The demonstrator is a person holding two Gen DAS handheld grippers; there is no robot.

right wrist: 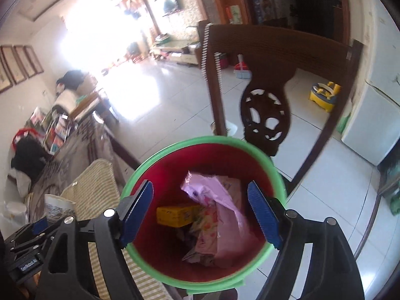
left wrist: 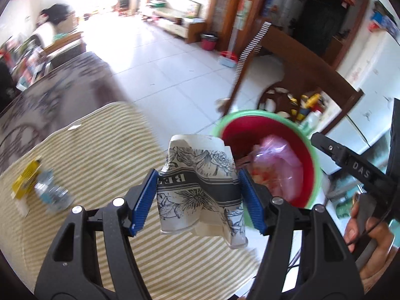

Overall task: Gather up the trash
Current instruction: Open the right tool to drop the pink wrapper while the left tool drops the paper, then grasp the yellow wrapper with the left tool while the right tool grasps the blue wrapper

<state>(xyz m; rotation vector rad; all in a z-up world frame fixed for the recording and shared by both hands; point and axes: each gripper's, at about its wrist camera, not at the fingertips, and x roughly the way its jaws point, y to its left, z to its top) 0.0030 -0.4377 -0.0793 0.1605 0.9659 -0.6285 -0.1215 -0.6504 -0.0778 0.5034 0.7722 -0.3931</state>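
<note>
Left gripper [left wrist: 197, 195]: blue pads clamped on both sides of a crushed, flower-printed paper cup [left wrist: 200, 190], held above the striped mat [left wrist: 100, 150] beside the red bin [right wrist: 200, 275]. Right gripper [right wrist: 200, 210]: jaws spread wide and empty over the bin's green rim, a yellow box [right wrist: 177, 215] and pink plastic bag [right wrist: 220, 200] lying inside.

The left wrist view looks steeply down along its tongs [left wrist: 197, 195] over the striped mat [left wrist: 87, 150], with the bin [left wrist: 312, 155] close at its right. The right wrist view hangs close above that bin [right wrist: 200, 140], looking into it. Both share bin, chair [right wrist: 265, 115] and floor [left wrist: 162, 57].
</note>
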